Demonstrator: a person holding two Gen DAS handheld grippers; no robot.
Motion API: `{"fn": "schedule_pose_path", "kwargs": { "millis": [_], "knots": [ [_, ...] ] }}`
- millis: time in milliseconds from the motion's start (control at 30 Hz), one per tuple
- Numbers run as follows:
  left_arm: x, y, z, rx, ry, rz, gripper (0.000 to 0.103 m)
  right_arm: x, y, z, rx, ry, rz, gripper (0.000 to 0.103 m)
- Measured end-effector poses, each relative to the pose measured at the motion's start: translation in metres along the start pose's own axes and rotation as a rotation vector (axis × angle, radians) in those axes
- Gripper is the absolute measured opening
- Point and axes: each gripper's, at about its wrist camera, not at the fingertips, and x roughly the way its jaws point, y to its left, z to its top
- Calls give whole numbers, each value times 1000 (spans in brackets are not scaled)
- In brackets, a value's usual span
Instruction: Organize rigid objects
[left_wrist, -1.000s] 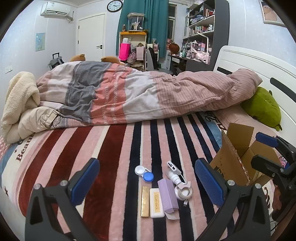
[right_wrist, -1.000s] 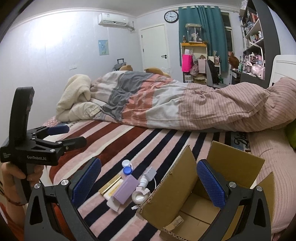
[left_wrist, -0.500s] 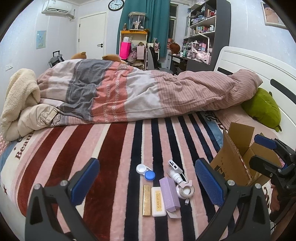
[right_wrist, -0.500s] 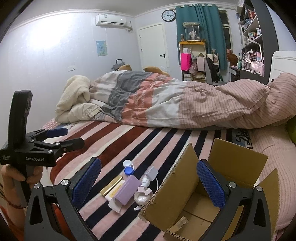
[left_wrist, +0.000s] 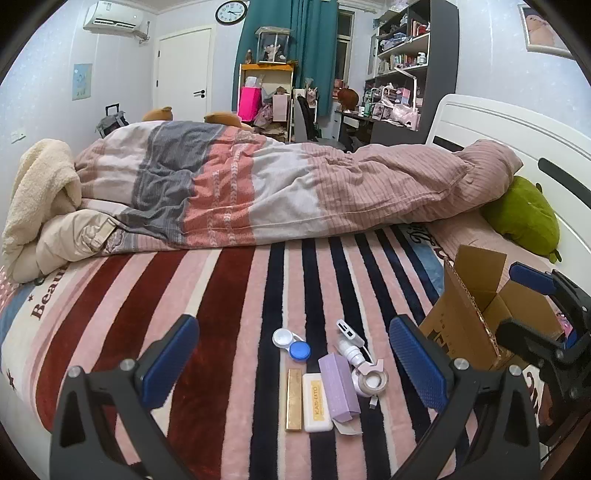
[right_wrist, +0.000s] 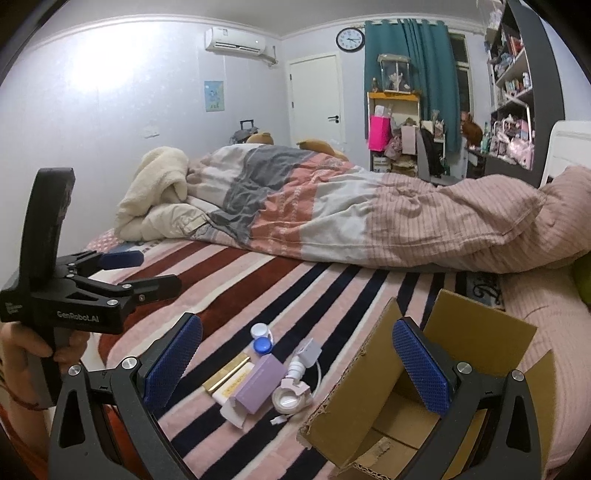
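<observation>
Striped plush bedspread (left_wrist: 229, 332), nothing packed yet: my left gripper (left_wrist: 291, 356) and right gripper (right_wrist: 295, 363) both hang released, so next I'd grab the lilac rectangular box (left_wrist: 338, 387) for the open brown cardboard box (right_wrist: 476, 332).

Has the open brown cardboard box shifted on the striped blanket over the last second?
No. The open brown cardboard box sits at the same dark stripes, equally far from the pink tape roll; only the cameras drifted.

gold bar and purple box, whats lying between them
A white bar with gold lettering lies between the gold bar and purple box, clearest in the left wrist view.
</observation>
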Motion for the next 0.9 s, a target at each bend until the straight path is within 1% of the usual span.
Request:
{"fn": "schedule_pose_path", "kwargs": {
  "millis": [100,167,233,267,333,367,433,467,500,533,600,667,733,767,833,900],
  "knots": [
    [0,3,-1,-3,-2,6,103,-1,11,-1,-22,-5,34,103],
    [0,11,-4,-13,-3,10,103,1,21,-2,-44,-5,52,103],
    [2,25,-9,-26,-2,13,103,5,35,-2,-92,-15,55,103],
    [4,31,-12,-31,2,16,102,10,43,-2,-114,-1,71,103],
    [9,48,-20,-49,14,30,103,19,55,-6,-120,7,147,103],
    [12,55,-25,-57,22,28,103,25,60,-9,-100,6,193,103],
    [19,70,-35,-67,41,19,102,39,68,-18,-62,37,240,102],
    [22,75,-40,-67,46,17,102,45,72,-24,-54,50,255,100],
    [26,81,-46,-67,57,14,102,54,77,-33,-49,74,263,94],
    [30,85,-51,-68,69,12,102,60,80,-39,-44,88,265,87],
    [38,92,-62,-71,93,0,102,80,82,-59,-11,156,269,85],
    [43,96,-71,-72,112,-14,102,97,81,-78,20,220,255,79],
    [46,97,-78,-70,122,-22,102,112,77,-92,52,273,226,69],
    [46,98,-80,-68,123,-23,102,118,73,-98,72,293,205,67],
    [46,99,-82,-65,125,-28,102,127,63,-108,121,315,153,58],
    [45,99,-83,-65,120,-36,102,133,57,-110,168,322,142,57]
  ]
}}
